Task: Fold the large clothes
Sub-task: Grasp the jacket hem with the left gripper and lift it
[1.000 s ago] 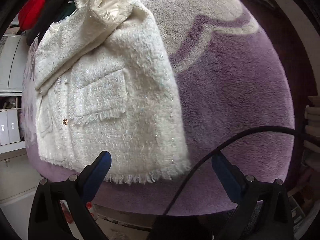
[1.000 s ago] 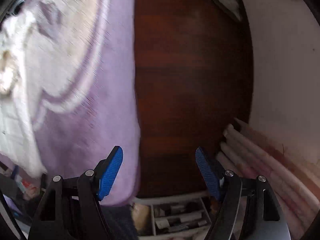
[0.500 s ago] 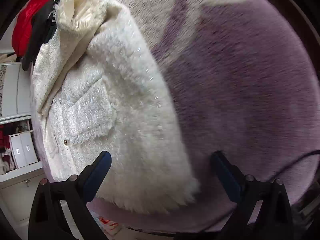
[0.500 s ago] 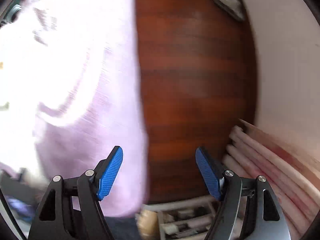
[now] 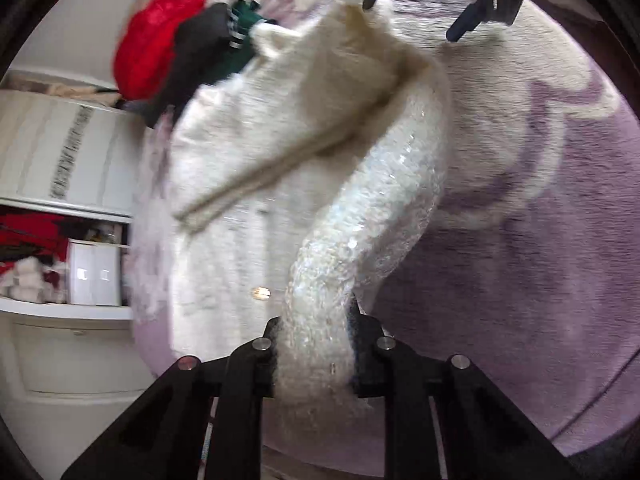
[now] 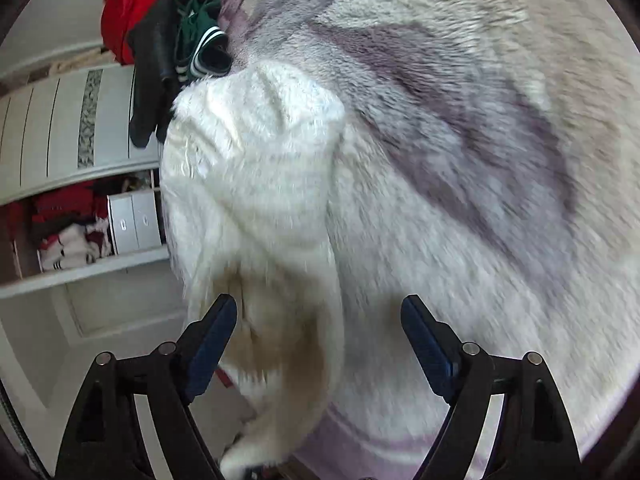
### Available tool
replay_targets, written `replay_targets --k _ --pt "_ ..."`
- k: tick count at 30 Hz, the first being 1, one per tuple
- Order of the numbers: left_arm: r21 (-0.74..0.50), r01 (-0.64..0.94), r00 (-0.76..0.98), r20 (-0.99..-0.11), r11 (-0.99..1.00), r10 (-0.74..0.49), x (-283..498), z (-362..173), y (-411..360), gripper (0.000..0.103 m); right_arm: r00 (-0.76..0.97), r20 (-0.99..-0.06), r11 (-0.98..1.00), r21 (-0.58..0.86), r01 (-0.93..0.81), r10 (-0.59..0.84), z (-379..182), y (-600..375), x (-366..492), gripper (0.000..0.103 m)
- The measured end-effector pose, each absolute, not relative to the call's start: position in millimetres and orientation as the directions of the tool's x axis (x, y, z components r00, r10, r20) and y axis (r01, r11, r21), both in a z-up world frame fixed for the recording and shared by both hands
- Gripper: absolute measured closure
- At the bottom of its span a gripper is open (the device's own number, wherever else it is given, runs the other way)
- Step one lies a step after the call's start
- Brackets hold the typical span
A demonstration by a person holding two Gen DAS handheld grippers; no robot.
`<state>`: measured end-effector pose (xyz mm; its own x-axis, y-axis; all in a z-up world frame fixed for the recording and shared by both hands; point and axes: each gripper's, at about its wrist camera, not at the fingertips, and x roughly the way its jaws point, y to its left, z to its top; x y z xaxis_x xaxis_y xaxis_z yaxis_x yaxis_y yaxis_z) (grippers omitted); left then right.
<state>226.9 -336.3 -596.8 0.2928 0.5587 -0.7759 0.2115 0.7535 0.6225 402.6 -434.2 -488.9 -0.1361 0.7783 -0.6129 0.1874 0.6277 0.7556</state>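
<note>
A cream tweed jacket (image 5: 280,184) lies on a purple and cream fluffy blanket (image 5: 520,208). My left gripper (image 5: 314,344) is shut on the jacket's near hem corner and lifts that edge off the blanket. My right gripper (image 6: 318,344) is open, just above the jacket's far end (image 6: 260,184); the fabric lies between its fingers but they stand apart from it. The right gripper also shows at the top of the left wrist view (image 5: 416,8), over the jacket's collar end.
A pile of red, black and green clothes (image 5: 180,52) sits at the blanket's far left, also in the right wrist view (image 6: 160,36). White shelving with boxes and folded items (image 5: 60,264) stands to the left.
My left gripper has shut on the jacket's hem and lifted it. My right gripper has swung from the wooden floor side to over the jacket's far end, still open.
</note>
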Motion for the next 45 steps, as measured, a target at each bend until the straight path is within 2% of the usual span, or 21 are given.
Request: replay_targets --k 4,7,15,18,23,26,30,31,32,33,34,35,38,45 --pt "0.656 0.199 0.313 -0.746 0.728 0.587 231.6 -600.0 -321.1 0.088 -0.102 -0.548 0.557 0.802 0.215 0.83 -501.2 -418.4 412.0 0.017" --pt "0.656 0.193 0.295 -0.748 0.73 0.595 236.5 -604.6 -311.6 0.088 -0.076 -0.44 0.444 0.857 0.263 0.895 -503.5 -414.9 417.7 0.017" --pt "0.639 0.153 0.265 -0.761 0.754 0.592 245.9 -601.6 -298.8 0.088 0.003 -0.41 0.388 0.864 0.32 0.912 -493.3 -442.5 409.6 0.016" --pt "0.632 0.149 0.256 -0.768 0.761 0.588 248.7 -603.5 -294.6 0.088 0.004 -0.446 0.423 0.853 0.307 0.895 -493.5 -439.8 411.2 0.012" --pt "0.627 0.149 0.246 -0.773 0.765 0.585 251.0 -604.1 -289.2 0.088 -0.127 -0.566 0.579 0.779 0.241 0.815 -517.6 -392.1 427.4 0.011" --pt "0.619 0.149 0.239 -0.779 0.771 0.579 253.5 -603.2 -286.0 0.088 -0.157 -0.581 0.601 0.766 0.228 0.799 -523.4 -375.1 436.8 0.001" --pt "0.606 0.146 0.23 -0.79 0.782 0.569 255.4 -601.2 -282.8 0.088 -0.185 -0.577 0.606 0.762 0.229 0.796 -523.3 -359.6 443.6 0.0" --pt "0.604 0.147 0.23 -0.791 0.783 0.567 256.1 -600.4 -281.7 0.088 -0.18 -0.568 0.596 0.769 0.232 0.803 -521.2 -357.0 444.4 0.002" --pt "0.599 0.149 0.229 -0.795 0.786 0.562 256.3 -599.0 -281.0 0.088 -0.17 -0.554 0.579 0.779 0.24 0.815 -520.9 -353.2 445.4 0.012" --pt "0.59 0.146 0.227 -0.801 0.794 0.554 256.4 -597.1 -279.8 0.088 -0.171 -0.546 0.572 0.782 0.246 0.82 -519.1 -348.6 445.5 0.028" --pt "0.585 0.142 0.228 -0.804 0.798 0.549 256.2 -595.0 -278.6 0.088 -0.184 -0.567 0.596 0.765 0.242 0.803 -516.3 -342.5 445.5 0.059" --pt "0.579 0.139 0.228 -0.808 0.803 0.543 255.5 -592.0 -276.5 0.088 -0.175 -0.579 0.604 0.757 0.247 0.797 -511.5 -338.8 446.1 0.068" --pt "0.542 0.112 0.226 -0.83 0.833 0.51 253.5 -579.3 -264.1 0.088 -0.15 -0.603 0.62 0.743 0.252 0.784 -486.3 -331.5 448.6 0.078" --pt "0.41 -0.003 0.218 -0.89 0.912 0.401 247.7 -530.1 -195.1 0.088 -0.155 -0.653 0.671 0.717 0.188 0.741 -385.0 -275.9 459.7 0.08"
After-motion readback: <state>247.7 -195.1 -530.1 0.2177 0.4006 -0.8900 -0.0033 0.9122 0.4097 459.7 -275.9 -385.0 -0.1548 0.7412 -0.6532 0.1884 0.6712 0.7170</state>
